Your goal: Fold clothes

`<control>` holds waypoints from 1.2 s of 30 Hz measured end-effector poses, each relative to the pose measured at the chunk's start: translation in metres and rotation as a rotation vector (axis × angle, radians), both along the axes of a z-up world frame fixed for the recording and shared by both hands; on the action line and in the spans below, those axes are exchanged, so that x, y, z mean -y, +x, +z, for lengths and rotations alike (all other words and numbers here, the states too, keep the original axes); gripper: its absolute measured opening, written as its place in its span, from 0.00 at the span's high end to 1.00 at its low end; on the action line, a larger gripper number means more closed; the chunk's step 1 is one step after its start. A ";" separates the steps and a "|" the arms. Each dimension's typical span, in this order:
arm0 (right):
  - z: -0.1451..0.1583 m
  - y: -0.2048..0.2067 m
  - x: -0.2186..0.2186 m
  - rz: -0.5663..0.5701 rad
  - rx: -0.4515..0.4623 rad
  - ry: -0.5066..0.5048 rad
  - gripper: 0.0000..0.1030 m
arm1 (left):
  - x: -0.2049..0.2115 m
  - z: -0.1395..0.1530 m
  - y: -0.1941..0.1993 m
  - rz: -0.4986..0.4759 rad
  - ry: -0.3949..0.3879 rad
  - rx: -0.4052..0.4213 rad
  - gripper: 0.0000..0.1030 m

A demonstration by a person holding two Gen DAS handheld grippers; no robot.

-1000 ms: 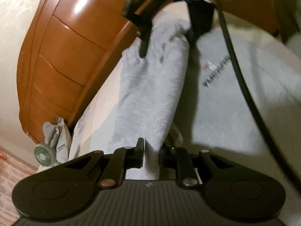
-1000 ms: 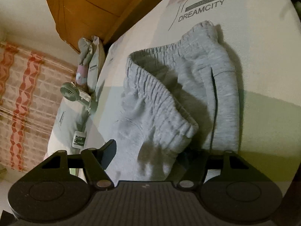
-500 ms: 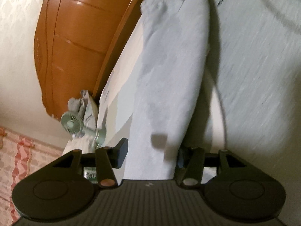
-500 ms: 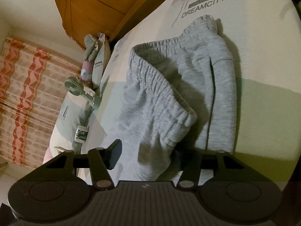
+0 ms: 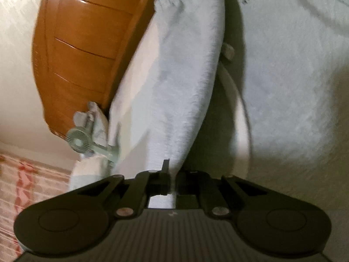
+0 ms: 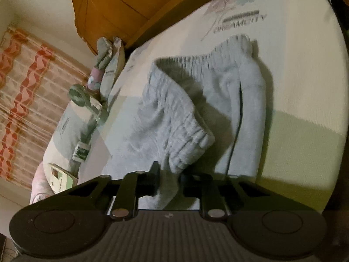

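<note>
left gripper [image 5: 172, 183] pinches grey sweatpants [image 5: 183, 83] leg | right gripper [image 6: 169, 184] clamps waistband [image 6: 187, 128] | keep cloth taut, edges aligned

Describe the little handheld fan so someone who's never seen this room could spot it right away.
Start at the wooden headboard and follow the bed's edge down to the pillows beside the curtain. The fan lies on top of them: a pale green round grille on a handle, the only hard round object among the soft bedding.
</note>
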State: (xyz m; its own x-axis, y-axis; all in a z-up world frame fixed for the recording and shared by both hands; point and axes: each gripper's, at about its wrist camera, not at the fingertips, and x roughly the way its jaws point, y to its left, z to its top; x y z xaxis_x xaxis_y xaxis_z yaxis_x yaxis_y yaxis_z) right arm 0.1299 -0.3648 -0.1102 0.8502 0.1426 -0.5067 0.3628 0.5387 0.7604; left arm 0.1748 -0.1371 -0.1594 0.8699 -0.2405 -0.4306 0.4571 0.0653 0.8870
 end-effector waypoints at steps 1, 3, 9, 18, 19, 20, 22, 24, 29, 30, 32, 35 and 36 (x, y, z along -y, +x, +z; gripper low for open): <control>0.005 0.002 0.002 0.006 0.008 -0.020 0.83 | 0.000 0.006 -0.003 -0.010 -0.007 0.016 0.97; 0.016 0.006 0.006 0.022 0.021 -0.073 0.83 | 0.005 0.017 -0.009 -0.037 0.005 0.041 0.98; 0.045 0.021 0.025 0.071 0.032 -0.227 0.84 | 0.022 0.037 -0.038 -0.125 0.056 0.015 0.98; 0.051 0.035 0.062 0.178 -0.032 -0.316 0.84 | 0.054 0.053 -0.094 -0.213 0.062 -0.084 0.98; 0.051 0.036 0.066 0.187 -0.039 -0.317 0.84 | 0.059 0.053 -0.093 -0.218 0.061 -0.101 0.98; 0.050 0.037 0.070 0.196 -0.046 -0.319 0.84 | 0.063 0.052 -0.093 -0.221 0.062 -0.115 0.98; 0.049 0.038 0.078 0.213 -0.059 -0.321 0.84 | 0.071 0.051 -0.097 -0.229 0.065 -0.140 0.98; 0.046 0.038 0.085 0.233 -0.070 -0.318 0.84 | 0.079 0.049 -0.099 -0.230 0.063 -0.171 0.98; 0.039 0.036 0.095 0.294 -0.092 -0.334 0.84 | 0.091 0.048 -0.104 -0.222 0.071 -0.225 0.98; 0.038 0.036 0.096 0.305 -0.091 -0.335 0.84 | 0.093 0.048 -0.105 -0.220 0.071 -0.232 0.98; 0.037 0.036 0.099 0.324 -0.089 -0.339 0.84 | 0.097 0.049 -0.109 -0.215 0.069 -0.248 0.98; 0.034 0.037 0.102 0.339 -0.096 -0.332 0.84 | 0.103 0.049 -0.118 -0.202 0.062 -0.279 0.98; 0.032 0.037 0.103 0.340 -0.101 -0.325 0.84 | 0.104 0.049 -0.121 -0.193 0.057 -0.294 0.98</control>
State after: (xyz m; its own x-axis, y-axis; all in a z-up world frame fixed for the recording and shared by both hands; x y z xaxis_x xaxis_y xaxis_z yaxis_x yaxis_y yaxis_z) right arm 0.1666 -0.4680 -0.0785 0.7269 0.2246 -0.6489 0.1881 0.8437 0.5027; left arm 0.0537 -0.2407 -0.1106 0.6475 -0.3563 -0.6736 0.6927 -0.0931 0.7152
